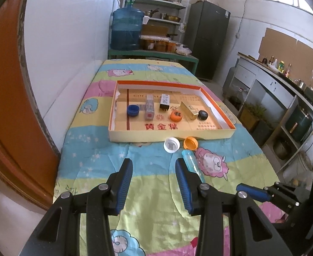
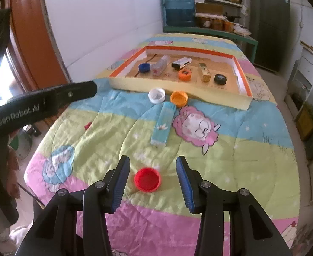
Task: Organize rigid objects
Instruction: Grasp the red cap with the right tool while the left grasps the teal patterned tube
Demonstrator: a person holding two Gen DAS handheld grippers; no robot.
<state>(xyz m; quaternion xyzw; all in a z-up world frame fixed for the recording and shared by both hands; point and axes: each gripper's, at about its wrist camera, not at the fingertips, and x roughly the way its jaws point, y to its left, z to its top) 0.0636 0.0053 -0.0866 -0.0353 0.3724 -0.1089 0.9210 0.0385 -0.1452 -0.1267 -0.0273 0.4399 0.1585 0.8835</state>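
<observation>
Counter, covered by a quilted cartoon-sheep blanket in pastel bands. Directly on it: one shallow orange-rimmed cardboard tray at the far half; white cap and orange cap, side by side against the tray's near wall; light-blue flat box just before them; red cap nearest, apart.

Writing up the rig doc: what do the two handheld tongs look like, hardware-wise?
Both look identical: the left tongs and right tongs have matte black angular linkage arms with silver round pivot bolts, and ribbed blue pads on the inner faces of the fingers. The left unit's black body, seen from the right wrist camera, bears white "GenRobot.AI" lettering. No cables or sleeves show.
</observation>
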